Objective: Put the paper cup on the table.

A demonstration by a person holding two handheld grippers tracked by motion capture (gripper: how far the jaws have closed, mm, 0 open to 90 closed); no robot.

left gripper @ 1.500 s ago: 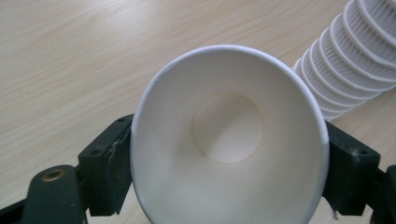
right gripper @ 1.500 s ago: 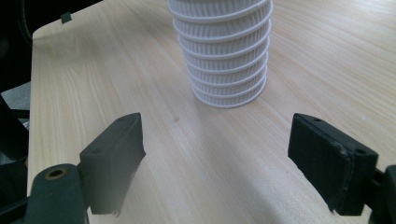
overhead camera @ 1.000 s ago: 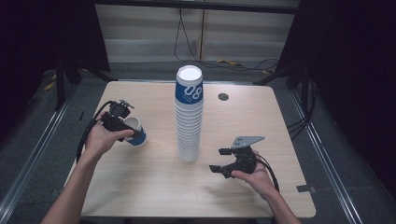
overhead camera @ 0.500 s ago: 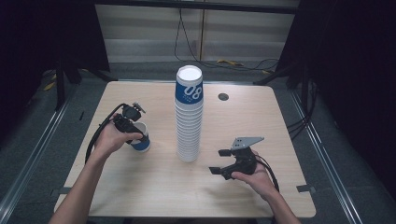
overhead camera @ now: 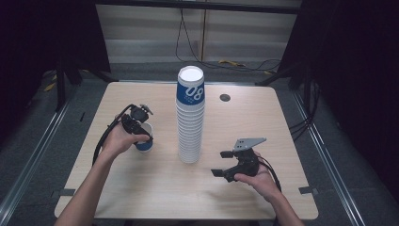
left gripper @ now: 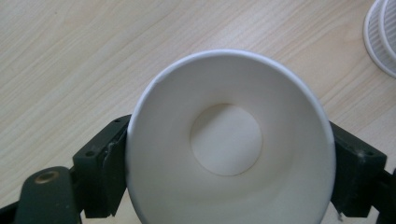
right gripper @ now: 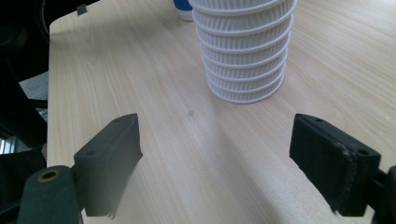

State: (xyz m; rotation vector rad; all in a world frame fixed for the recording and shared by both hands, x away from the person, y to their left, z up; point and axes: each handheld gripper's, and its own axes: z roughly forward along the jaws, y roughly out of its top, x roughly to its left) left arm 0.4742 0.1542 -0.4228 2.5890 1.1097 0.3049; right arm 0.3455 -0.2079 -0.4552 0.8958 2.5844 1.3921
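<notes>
The left gripper [overhead camera: 137,123] is holding a single paper cup [overhead camera: 143,140] between its jaws, mouth up, standing on the left part of the table [overhead camera: 94,188]. The tall stack of cups [overhead camera: 189,117] is rising just to the right of it, upright, so the left hand is the nearer one. The right gripper [overhead camera: 223,163] is resting wide open and empty at the near right, pointing toward the stack's base.

Tabletop [overhead camera: 141,188] evenly lit from overhead, surroundings beyond it nearly black. Cup stack [overhead camera: 190,117] throws only a soft short shadow at its base. No hard glare. Right gripper view: near jaws soft, stack rims sharp. Left gripper view: cup [left gripper: 229,140] interior bright, slightly washed.
</notes>
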